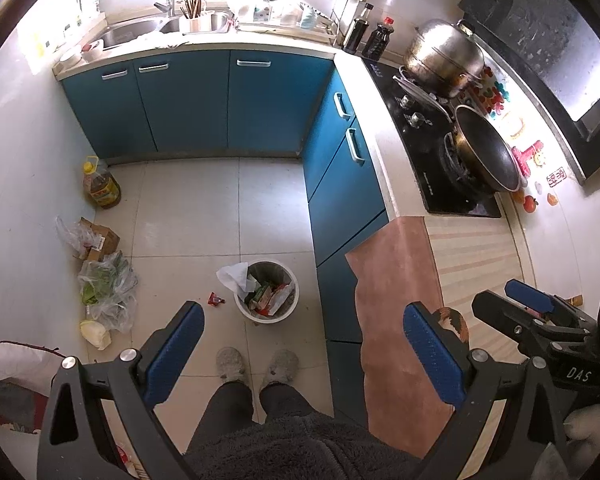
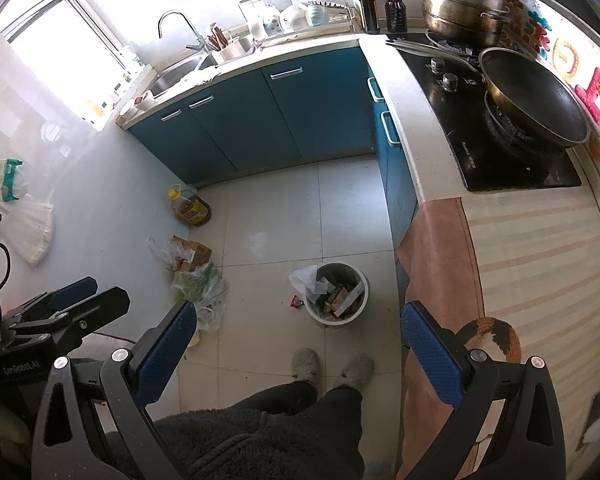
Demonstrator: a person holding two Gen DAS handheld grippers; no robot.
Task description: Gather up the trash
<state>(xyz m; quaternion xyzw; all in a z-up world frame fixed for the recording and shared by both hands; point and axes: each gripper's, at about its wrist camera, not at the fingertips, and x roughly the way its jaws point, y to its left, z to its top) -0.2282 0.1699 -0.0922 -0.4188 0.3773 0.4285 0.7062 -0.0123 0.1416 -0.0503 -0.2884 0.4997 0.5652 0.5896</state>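
Observation:
A white trash bin (image 1: 260, 317) (image 2: 323, 320) stands on the tiled floor beside the blue cabinets, holding cartons and wrappers. A white plastic bag (image 1: 233, 275) (image 2: 303, 277) hangs over its left rim. A small red wrapper (image 1: 215, 300) (image 2: 296, 301) lies on the floor just left of the bin. My left gripper (image 1: 304, 310) is open and empty, high above the floor. My right gripper (image 2: 300, 313) is also open and empty, beside the left one at the same height. Each shows at the edge of the other's view: the right gripper (image 1: 496, 294), the left gripper (image 2: 100, 291).
A person's legs and grey slippers (image 1: 256, 366) stand just before the bin. Plastic bags of greens (image 1: 108, 284), a cardboard box (image 1: 102, 240) and an oil bottle (image 1: 100, 186) line the left wall. At right, a counter with a pink cloth (image 1: 400, 280) and a stove with a wok (image 1: 484, 152).

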